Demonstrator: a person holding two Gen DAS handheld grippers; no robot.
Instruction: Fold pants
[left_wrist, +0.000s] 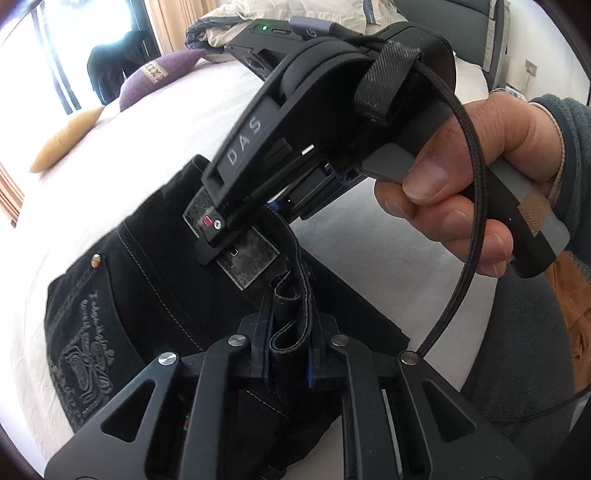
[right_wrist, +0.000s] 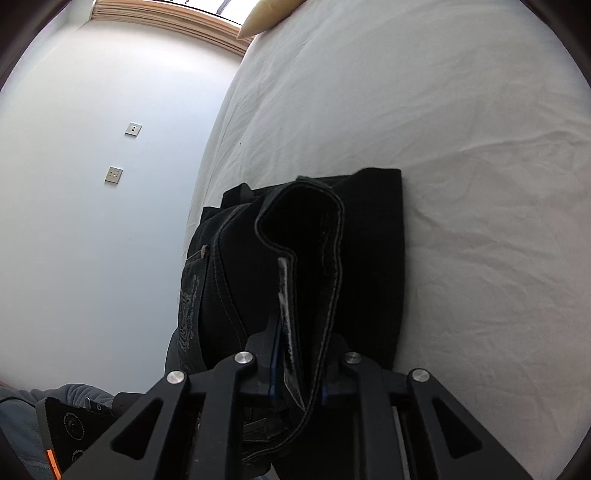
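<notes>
Bed with white, lightly creased sheet (right_wrist: 461, 155) fills most of both views. Purple cushion (left_wrist: 159, 79) and tan cushion (left_wrist: 64, 142) lie far left on bed; heaped pale bedding (left_wrist: 280, 18) beyond. Grey upholstered headboard (left_wrist: 454, 26) far right. Beige curtain (left_wrist: 166, 22) beside bright window (left_wrist: 92, 22), daylight strong. Right wrist view: pale floor (right_wrist: 103, 184) beside bed, two small square metal plates (right_wrist: 133, 129) set in it.

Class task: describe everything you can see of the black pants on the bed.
The pants are black denim with pale stitching, a metal rivet, grey embroidery on a back pocket and a mottled waistband patch. They lie partly folded near the edge of the white bed. The left gripper is shut on a hemmed fold, and the right gripper is shut on another hemmed edge.
</notes>
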